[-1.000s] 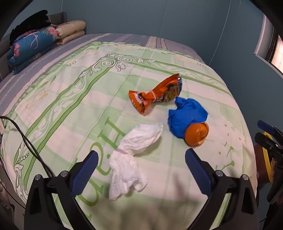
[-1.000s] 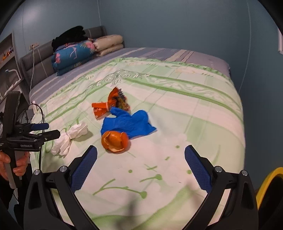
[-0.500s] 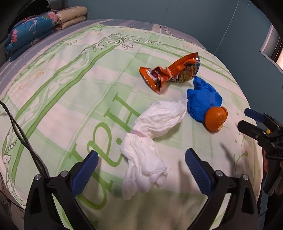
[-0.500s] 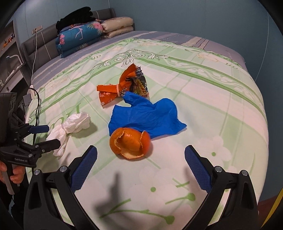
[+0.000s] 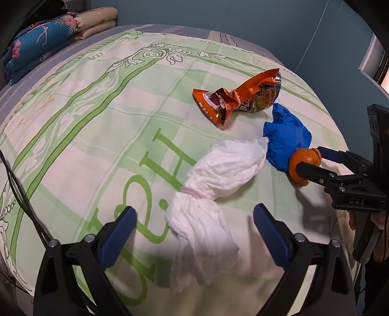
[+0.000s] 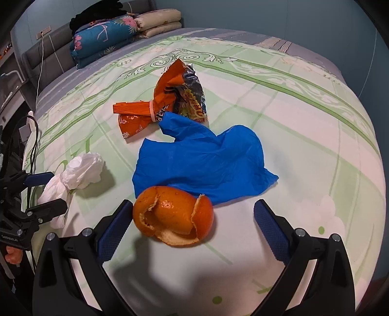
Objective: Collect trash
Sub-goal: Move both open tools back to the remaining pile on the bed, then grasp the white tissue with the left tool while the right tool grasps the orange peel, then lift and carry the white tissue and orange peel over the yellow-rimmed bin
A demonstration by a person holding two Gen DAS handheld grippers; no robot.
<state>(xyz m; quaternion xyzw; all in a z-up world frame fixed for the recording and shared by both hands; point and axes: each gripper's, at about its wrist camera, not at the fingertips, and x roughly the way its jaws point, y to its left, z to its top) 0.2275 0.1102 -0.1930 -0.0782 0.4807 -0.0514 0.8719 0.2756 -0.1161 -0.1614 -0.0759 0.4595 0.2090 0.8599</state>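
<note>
Several pieces of trash lie on the green-patterned bedspread (image 5: 97, 136). A crumpled white tissue bundle (image 5: 206, 194) lies between the tips of my open left gripper (image 5: 194, 226). An orange peel (image 6: 172, 218) lies just ahead of my open right gripper (image 6: 192, 228), near its left finger. A blue plastic bag (image 6: 201, 160) lies behind the peel, and an orange snack wrapper (image 6: 170, 97) lies beyond it. The left wrist view also shows the peel (image 5: 305, 161), the blue bag (image 5: 284, 138), the wrapper (image 5: 238, 99) and the right gripper (image 5: 313, 162). Both grippers are empty.
Folded quilts and pillows (image 6: 116, 39) are stacked at the head of the bed. A black cable (image 5: 22, 199) hangs over the bed's left edge. A teal wall (image 5: 267, 21) stands behind the bed. The left gripper shows at the left of the right wrist view (image 6: 46, 192).
Both grippers have moved forward and down toward the bed. The tissue now sits between the left gripper's fingers, and the peel sits just before the right gripper's fingers.
</note>
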